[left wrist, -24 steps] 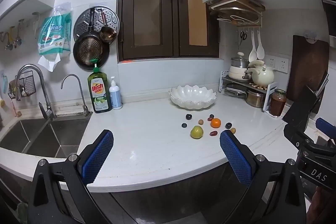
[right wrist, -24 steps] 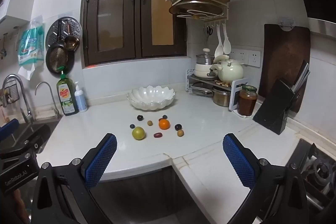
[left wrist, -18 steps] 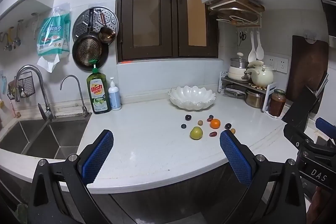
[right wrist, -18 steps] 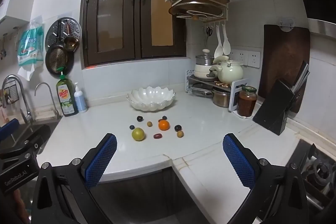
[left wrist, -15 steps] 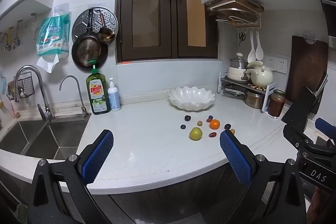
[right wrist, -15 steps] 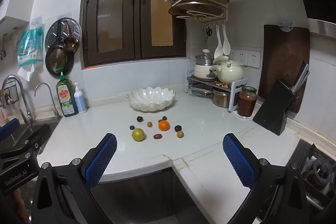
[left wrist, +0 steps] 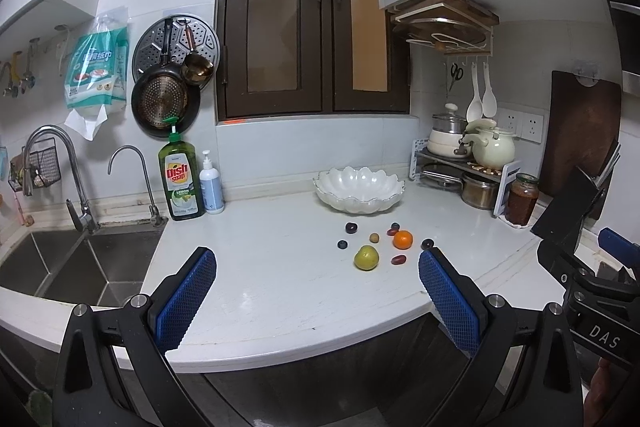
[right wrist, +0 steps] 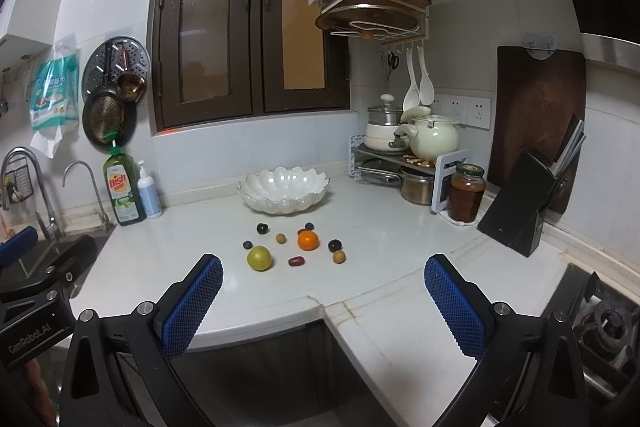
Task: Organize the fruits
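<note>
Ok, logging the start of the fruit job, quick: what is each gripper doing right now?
Left gripper: open, holding nothing.
Right gripper: open, holding nothing.

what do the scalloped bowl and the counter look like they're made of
Scalloped bowl: probably glazed ceramic or glass; glossy white, with bright highlights on its fluted walls. Counter: likely polished stone or a composite; smooth white surface with soft reflections, faint scuffs and a visible seam near the corner.
</note>
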### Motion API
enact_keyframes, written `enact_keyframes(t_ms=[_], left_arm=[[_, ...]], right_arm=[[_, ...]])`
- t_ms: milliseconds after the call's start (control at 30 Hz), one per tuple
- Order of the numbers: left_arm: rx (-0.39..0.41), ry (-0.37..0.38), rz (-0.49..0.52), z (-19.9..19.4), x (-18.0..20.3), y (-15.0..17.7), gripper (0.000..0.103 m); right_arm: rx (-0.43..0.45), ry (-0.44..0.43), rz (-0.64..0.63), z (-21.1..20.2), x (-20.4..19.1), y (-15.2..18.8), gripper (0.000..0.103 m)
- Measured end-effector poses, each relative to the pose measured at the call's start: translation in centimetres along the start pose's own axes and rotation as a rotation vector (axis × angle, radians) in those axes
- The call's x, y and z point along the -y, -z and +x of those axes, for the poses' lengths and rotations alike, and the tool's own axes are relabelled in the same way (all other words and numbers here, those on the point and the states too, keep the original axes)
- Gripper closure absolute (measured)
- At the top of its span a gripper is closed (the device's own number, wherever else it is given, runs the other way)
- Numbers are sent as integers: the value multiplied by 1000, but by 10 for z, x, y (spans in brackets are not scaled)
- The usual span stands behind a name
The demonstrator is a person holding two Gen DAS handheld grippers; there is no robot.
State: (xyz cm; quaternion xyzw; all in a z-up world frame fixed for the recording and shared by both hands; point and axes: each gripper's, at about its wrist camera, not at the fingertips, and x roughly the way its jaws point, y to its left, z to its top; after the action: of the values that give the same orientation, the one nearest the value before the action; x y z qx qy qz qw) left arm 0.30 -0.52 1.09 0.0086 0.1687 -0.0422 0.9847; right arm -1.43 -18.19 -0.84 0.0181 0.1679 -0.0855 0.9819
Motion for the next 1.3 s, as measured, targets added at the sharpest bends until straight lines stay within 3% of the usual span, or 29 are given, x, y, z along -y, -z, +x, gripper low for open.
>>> enact_keyframes(t_ms=[733,1300], left_arm=[[4,12,-3,6,14,-4,0],[-89,8,10,49,51,9,0]], right_arm=[[43,-1,27,3,5,-3,1],[-106,-17,25,54,33,6,1]])
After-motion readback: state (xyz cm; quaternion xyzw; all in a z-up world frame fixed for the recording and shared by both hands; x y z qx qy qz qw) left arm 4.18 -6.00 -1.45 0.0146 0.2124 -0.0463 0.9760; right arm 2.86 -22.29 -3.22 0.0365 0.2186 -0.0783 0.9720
